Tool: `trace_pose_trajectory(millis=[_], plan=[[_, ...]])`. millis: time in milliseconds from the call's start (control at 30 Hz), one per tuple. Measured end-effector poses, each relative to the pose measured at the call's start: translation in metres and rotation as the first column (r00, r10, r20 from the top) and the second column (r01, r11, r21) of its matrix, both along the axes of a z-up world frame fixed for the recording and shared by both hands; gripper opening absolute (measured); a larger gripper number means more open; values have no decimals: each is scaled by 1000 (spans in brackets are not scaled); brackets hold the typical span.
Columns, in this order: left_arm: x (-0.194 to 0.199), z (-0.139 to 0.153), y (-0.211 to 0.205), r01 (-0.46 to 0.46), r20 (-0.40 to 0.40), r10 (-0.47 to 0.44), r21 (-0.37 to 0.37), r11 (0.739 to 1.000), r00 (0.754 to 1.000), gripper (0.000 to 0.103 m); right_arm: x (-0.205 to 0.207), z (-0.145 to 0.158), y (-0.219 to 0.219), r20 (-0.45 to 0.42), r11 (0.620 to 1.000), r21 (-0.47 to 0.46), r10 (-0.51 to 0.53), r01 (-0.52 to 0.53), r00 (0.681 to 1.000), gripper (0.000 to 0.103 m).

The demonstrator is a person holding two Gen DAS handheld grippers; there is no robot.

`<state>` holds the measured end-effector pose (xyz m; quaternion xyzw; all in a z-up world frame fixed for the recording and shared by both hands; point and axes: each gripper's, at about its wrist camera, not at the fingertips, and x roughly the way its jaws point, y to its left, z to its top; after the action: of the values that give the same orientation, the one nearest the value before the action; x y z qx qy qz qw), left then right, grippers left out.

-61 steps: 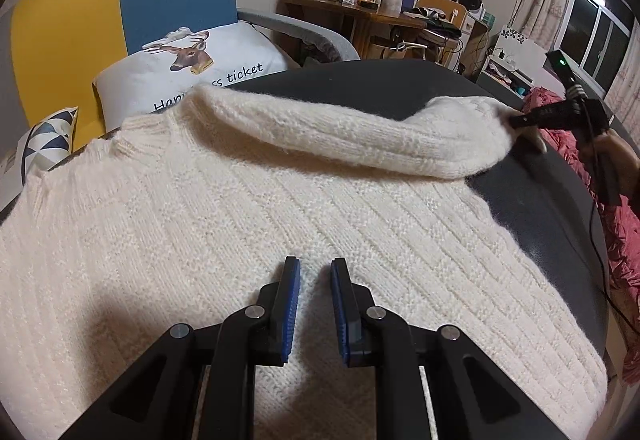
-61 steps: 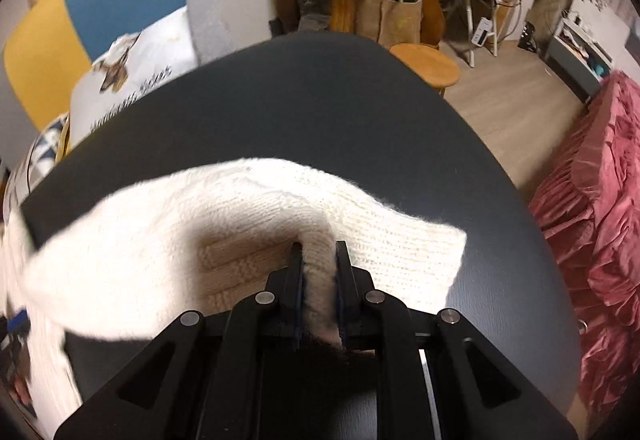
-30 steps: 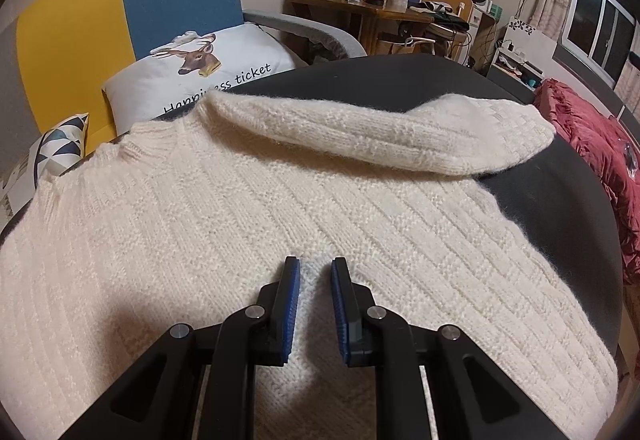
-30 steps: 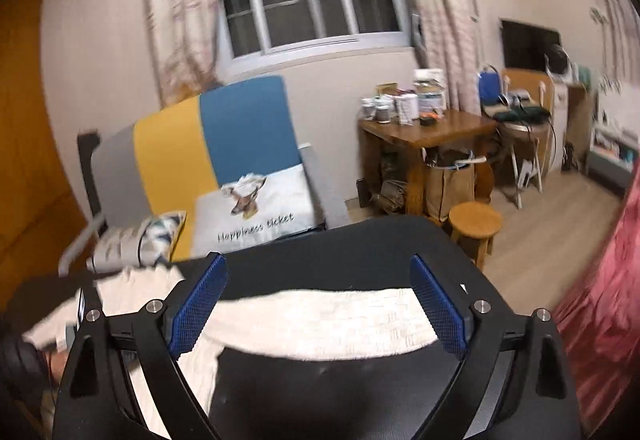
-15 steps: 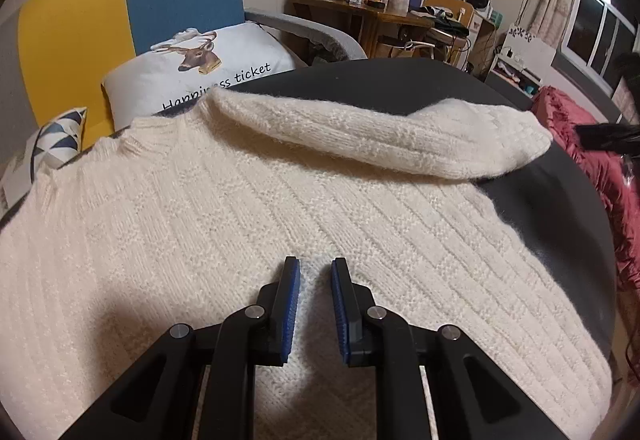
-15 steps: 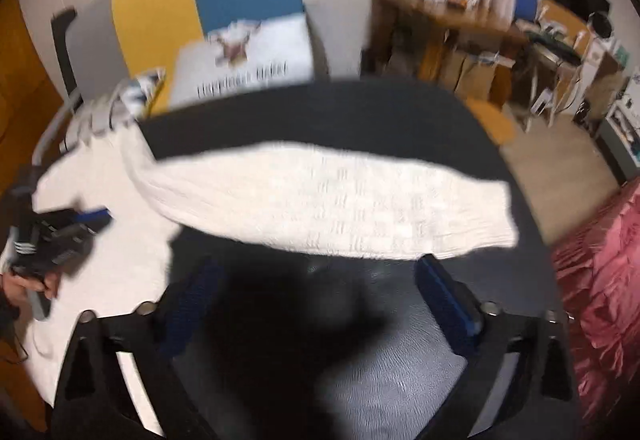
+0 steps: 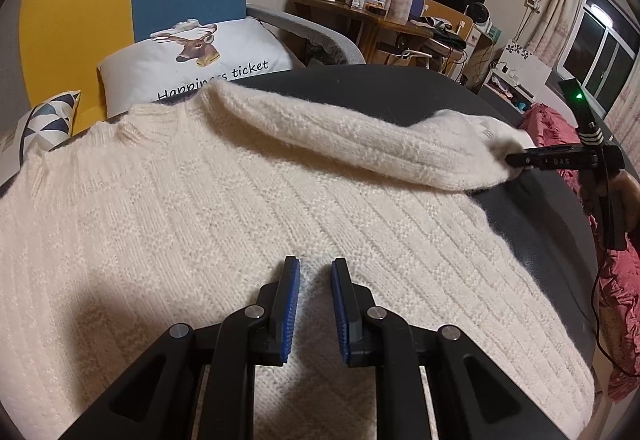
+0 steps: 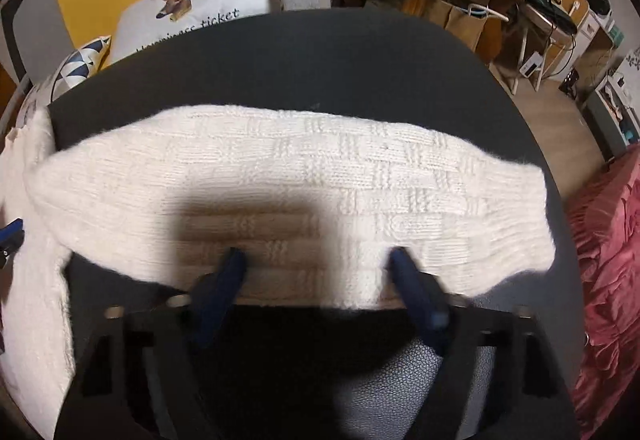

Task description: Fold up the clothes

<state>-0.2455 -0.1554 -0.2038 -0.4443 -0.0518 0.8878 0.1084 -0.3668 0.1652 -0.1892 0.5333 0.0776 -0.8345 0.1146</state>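
Observation:
A cream knitted sweater (image 7: 200, 220) lies flat on the round black table (image 7: 380, 88). One sleeve (image 7: 360, 136) is folded across toward the right. My left gripper (image 7: 315, 300) hovers low over the sweater's body, its blue pads a narrow gap apart with nothing between them. In the right wrist view the sleeve (image 8: 300, 180) lies crosswise on the table. My right gripper (image 8: 318, 272) points down at the sleeve's near edge and its blurred jaws are closing, with the knit edge between them and the pads still apart. The left wrist view shows that gripper (image 7: 510, 160) at the sleeve's cuff end.
Behind the table stands a yellow and blue chair with a deer cushion (image 7: 192, 56). A cluttered wooden desk (image 7: 360, 12) with paper bags (image 8: 460, 20) below is further back. Red ruffled fabric (image 8: 608, 240) lies beyond the table's right edge. A black cable (image 7: 600, 320) hangs there.
The right gripper tipped down from facing the room to the sleeve and its jaws narrowed from wide. It came back into the left wrist view at the cuff. The left gripper stayed put.

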Motion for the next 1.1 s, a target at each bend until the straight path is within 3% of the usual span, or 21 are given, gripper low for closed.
trace_pose_trajectory(millis=[33,200,500,733,833,900,1100], plan=[[0,0,1,0,-1,0,-3,1000,1000,16,1,2,-1,-4,1000,-3,-1,1,1000,12],[1,0,3,1,-3,-1,-17,1000,1000,16,9,21,-8,-28,998,-51,30,-31,999,12],[3,-1,3,-1,0,1,0,1000,1000,16,3,107,-4,-137,975,-216,25,-54,990,12],[1,-2,-2,0,4,0,30,1000,1000,16,85,149,6,-225,973,-212,41,-90,973,12],[2,-2,-2,1,3,-1,25,1000,1000,16,88,148,15,-228,973,-222,4,-56,974,12],[2,-2,-1,1,2,-1,16,1000,1000,16,66,137,17,-201,974,-226,-26,-21,979,12],[3,0,2,1,2,-1,-5,1000,1000,16,-17,70,27,-59,963,-229,-157,140,986,18]])
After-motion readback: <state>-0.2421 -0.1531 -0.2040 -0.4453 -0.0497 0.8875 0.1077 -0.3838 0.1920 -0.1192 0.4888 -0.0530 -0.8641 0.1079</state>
